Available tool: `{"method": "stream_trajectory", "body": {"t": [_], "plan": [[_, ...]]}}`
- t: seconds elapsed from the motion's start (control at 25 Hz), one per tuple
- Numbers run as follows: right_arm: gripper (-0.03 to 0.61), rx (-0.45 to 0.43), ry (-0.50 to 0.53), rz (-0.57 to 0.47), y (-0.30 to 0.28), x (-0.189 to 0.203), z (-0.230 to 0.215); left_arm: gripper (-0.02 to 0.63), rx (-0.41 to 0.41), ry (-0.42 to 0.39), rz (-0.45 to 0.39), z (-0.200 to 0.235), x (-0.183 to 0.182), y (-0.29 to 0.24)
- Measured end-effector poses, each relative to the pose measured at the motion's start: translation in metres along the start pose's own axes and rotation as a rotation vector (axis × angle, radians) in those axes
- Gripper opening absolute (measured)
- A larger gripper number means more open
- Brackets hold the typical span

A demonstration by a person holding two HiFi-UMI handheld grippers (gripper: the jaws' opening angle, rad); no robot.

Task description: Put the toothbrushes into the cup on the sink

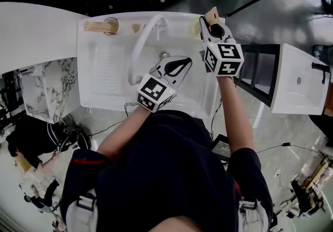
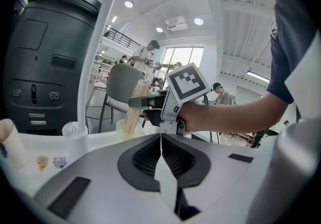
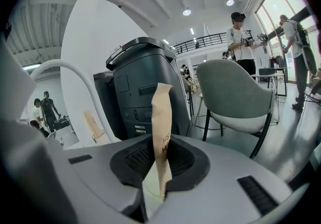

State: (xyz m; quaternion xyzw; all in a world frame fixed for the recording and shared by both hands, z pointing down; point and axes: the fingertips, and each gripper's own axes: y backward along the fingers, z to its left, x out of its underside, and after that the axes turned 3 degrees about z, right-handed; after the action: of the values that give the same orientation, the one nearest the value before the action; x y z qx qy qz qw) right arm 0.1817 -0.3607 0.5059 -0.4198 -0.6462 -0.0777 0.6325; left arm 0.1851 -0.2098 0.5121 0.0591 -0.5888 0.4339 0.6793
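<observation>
My right gripper (image 1: 208, 23) is shut on a toothbrush in a tan paper wrapper (image 1: 211, 14), held upright over the pale cup (image 1: 195, 28) at the sink's back right corner. In the right gripper view the wrapper (image 3: 161, 132) stands up between the closed jaws (image 3: 161, 148). The left gripper view shows that wrapped toothbrush (image 2: 133, 110) reaching down into the cup (image 2: 124, 128). A second wrapped toothbrush (image 1: 98, 26) lies across another cup (image 1: 111, 25) at the back left. My left gripper (image 1: 186, 62) hangs over the basin, shut on nothing (image 2: 161, 135).
A tall white faucet (image 1: 141, 41) arches over the white sink (image 1: 104, 77), with the drain (image 1: 164, 55) below it. A dark machine (image 3: 143, 90) stands behind the sink, and a grey chair (image 3: 235, 92) beside it. Another white basin (image 1: 296, 80) sits to the right.
</observation>
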Motion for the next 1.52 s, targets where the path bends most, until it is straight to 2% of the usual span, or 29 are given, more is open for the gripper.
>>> {"method": "stream_trajectory", "body": {"t": [0.36, 0.72, 0.92, 1.52], "plan": [[0.061, -0.006, -0.021, 0.059, 0.000, 0.020, -0.004, 0.018, 0.011, 0.001, 0.007, -0.006, 0.004, -0.002], [0.063, 0.002, -0.039, 0.072, 0.002, 0.026, -0.007, 0.018, 0.008, 0.001, -0.004, -0.007, 0.000, 0.001], [0.104, 0.002, -0.050, 0.086, 0.004, 0.030, -0.008, 0.018, 0.004, -0.003, -0.012, -0.008, -0.002, 0.003], [0.121, 0.015, -0.066, 0.134, 0.016, 0.047, -0.016, 0.018, 0.003, 0.000, -0.030, -0.022, -0.004, 0.005]]}}
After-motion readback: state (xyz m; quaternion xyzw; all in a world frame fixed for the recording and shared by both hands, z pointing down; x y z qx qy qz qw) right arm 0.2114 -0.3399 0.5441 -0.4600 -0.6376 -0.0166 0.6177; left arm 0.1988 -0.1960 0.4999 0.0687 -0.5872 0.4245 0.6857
